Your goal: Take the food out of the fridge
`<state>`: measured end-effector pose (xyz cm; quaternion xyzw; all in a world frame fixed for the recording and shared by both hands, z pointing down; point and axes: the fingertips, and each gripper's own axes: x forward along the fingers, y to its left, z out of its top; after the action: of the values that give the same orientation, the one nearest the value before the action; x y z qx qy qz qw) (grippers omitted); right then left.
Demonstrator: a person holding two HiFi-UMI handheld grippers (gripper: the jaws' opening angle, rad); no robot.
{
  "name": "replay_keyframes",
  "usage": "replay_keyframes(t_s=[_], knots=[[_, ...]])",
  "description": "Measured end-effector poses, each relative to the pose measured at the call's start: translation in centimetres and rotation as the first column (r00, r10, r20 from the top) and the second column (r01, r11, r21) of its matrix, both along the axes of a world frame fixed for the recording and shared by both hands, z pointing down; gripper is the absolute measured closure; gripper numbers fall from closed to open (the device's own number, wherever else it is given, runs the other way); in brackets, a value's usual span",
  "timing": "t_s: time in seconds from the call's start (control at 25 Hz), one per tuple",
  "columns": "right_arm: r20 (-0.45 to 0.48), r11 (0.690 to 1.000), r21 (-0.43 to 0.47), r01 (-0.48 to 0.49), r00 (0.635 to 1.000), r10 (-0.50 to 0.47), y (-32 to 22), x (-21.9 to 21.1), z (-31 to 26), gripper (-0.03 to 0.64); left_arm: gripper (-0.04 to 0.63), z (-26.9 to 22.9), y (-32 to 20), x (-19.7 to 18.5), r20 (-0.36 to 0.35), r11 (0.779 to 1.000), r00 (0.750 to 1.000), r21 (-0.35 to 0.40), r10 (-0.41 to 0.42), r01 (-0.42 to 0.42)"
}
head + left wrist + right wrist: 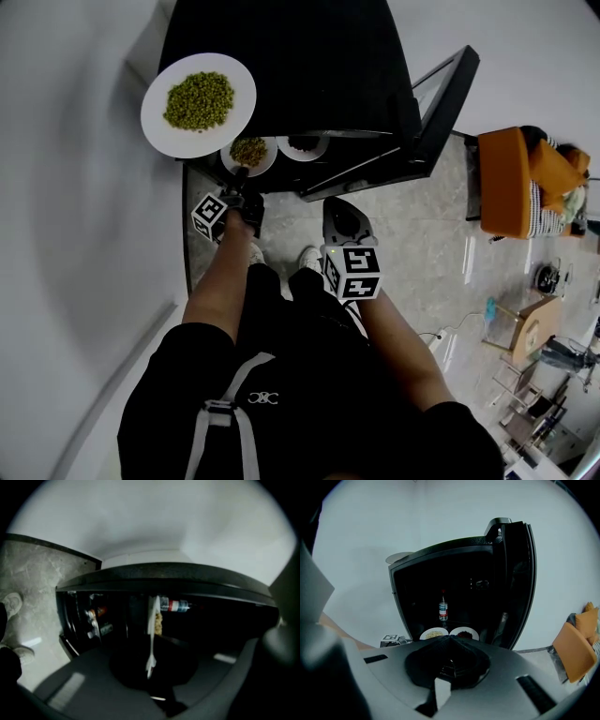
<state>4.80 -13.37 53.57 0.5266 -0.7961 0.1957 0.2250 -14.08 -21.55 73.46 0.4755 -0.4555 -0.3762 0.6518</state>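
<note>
Extraction underway: left gripper (pixel 242 174) clamps the small plate (pixel 249 152) by its rim at the fridge (pixel 309 56) shelf's front edge; right gripper (pixel 336 204) hangs closed, empty. Next, likely, draw the plate out level.

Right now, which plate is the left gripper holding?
The small plate of yellowish food; the dark-food plate and the big bean plate on top are untouched.
</note>
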Motion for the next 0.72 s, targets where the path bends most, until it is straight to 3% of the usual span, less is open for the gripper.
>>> replay_keyframes(t_s=[0.28, 0.48, 0.64, 0.72], knots=[[0.029, 1.000, 0.013, 0.018, 0.999, -0.019, -0.5, -0.4, -0.4, 0.618, 0.586, -2.2, 2.3, 0.5, -0.001, 0.999, 0.999, 0.018, 0.048, -0.048], [0.075, 0.998, 0.012, 0.060, 0.995, -0.060, -0.4, -1.5, -0.6, 0.618, 0.586, -5.2, 6.2, 0.9, 0.008, 0.992, 0.992, 0.000, 0.124, -0.124], [0.095, 0.996, 0.031, 0.090, 0.991, -0.092, -0.4, -1.9, -1.2, 0.618, 0.586, -8.1, 9.7, 0.5, 0.026, 0.990, 0.991, -0.038, 0.134, -0.133], [0.108, 0.994, 0.036, 0.098, 0.989, -0.102, -0.4, -1.8, -1.4, 0.618, 0.586, -10.3, 11.1, 0.3, 0.029, 0.990, 0.990, -0.023, 0.139, -0.139]])
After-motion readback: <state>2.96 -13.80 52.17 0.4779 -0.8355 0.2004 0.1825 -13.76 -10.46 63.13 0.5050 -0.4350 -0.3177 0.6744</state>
